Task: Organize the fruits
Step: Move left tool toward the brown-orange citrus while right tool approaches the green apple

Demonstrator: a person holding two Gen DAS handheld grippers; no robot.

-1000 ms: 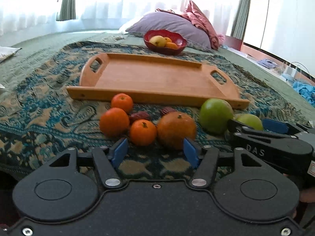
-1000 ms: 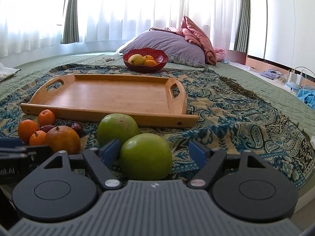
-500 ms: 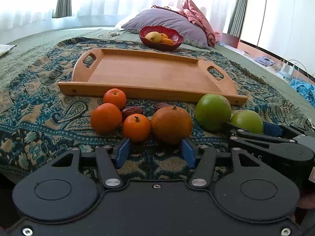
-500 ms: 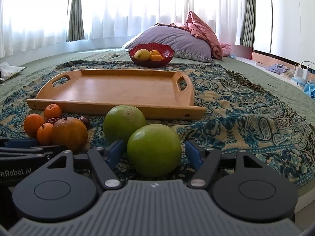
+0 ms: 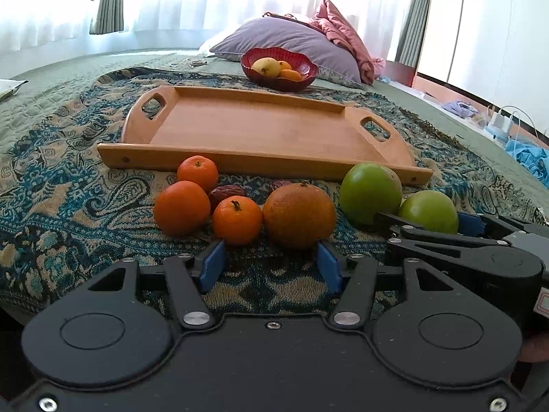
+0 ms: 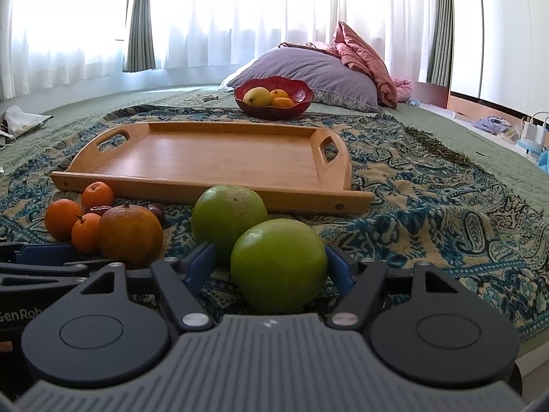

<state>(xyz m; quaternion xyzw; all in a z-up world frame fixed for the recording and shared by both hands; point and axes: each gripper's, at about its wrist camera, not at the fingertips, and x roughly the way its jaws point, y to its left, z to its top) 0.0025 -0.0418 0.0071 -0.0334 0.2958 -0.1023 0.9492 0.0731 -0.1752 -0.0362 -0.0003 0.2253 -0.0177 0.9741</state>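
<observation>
In front of the wooden tray [image 6: 212, 158], the right gripper [image 6: 271, 264] straddles a green apple [image 6: 278, 264] (fingers spread, contact unclear); the left gripper [image 5: 271, 264] gapes near the large orange [image 5: 299, 215].

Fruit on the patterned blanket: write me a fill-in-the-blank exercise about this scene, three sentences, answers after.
1. The flat wooden tray with two cut-out handles holds ____ fruit.
2. The open right tongs flank a round ____ fruit lying on the patterned blanket.
3. The scalloped ____ bowl with yellow and orange fruit sits beyond the tray, before the purple pillow.

Missing words: no; green; red
</observation>
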